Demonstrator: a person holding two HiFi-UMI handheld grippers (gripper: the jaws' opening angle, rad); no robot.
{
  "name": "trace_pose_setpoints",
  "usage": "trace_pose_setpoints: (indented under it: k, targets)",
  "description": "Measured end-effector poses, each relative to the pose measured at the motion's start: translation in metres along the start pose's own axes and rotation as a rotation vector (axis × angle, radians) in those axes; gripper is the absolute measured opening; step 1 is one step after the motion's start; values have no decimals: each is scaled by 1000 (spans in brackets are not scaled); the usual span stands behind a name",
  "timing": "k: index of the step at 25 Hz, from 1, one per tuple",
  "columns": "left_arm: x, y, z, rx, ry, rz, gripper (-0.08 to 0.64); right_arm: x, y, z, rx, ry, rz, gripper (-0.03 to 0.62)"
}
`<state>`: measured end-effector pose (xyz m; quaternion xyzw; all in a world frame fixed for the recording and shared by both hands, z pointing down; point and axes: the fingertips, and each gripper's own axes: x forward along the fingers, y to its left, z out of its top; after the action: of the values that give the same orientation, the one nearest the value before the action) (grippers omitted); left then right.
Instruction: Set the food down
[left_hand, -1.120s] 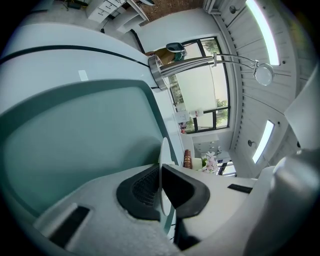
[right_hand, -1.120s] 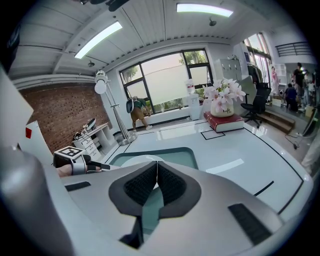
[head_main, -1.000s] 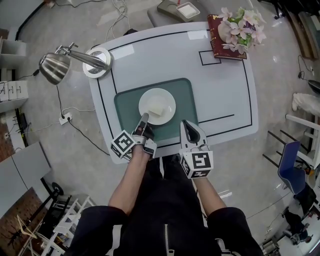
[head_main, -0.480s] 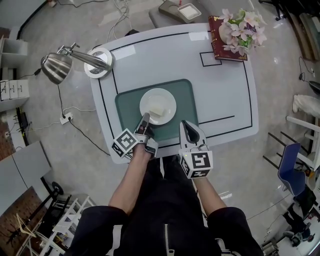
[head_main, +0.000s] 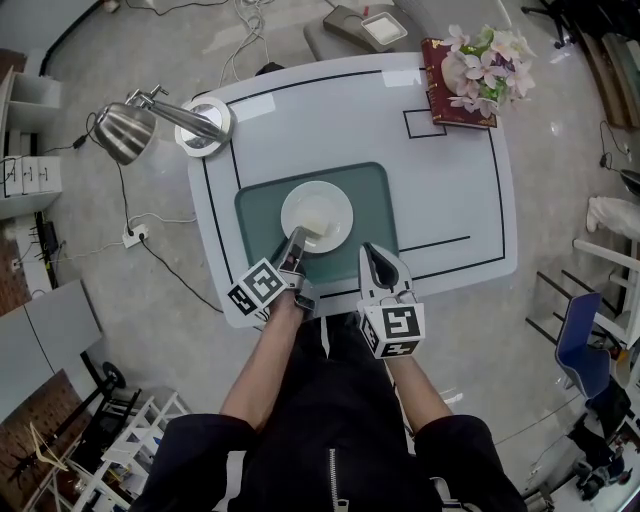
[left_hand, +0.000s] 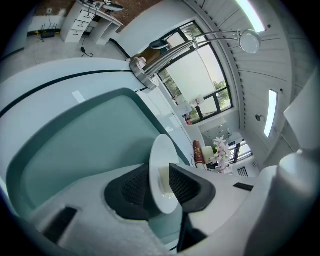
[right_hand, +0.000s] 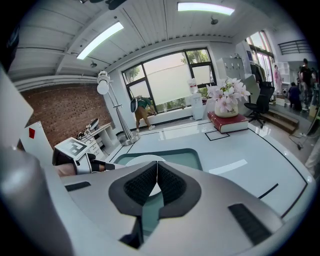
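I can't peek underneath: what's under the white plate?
A green mat, lying on the white table. The mat's part right beneath the plate is covered, so anything there cannot be seen.

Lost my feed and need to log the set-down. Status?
Left gripper just opened, plate rim loose between fingers. Right gripper shut, empty. Plate with food down on mat. Nothing in the way.

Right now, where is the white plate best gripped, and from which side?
Likely the thin rim at the near edge of the white plate, coming low from the person's side. It lies flat on the green mat, so only the rim offers a pinch; the food sits mid-plate, clear of it.
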<state>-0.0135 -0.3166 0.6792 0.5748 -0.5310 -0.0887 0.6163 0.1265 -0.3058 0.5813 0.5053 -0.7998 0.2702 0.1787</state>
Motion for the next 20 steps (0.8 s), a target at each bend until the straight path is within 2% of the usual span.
trace_pose_setpoints:
  k: [5,8,15,20]
  targets:
    - [0,0,-1,72,31,38,144,1,2,3,-2,-4,6,9]
    - [-1,0,-3,108,55,44,196,3,2,3,-1,-3,10,9]
    - [-2,4,-4,187,82,95,204,8,4,7,-4,-5,27,9]
    - [-9,4,3,234,55,128,207,12,4,8,-5,-5,42,9]
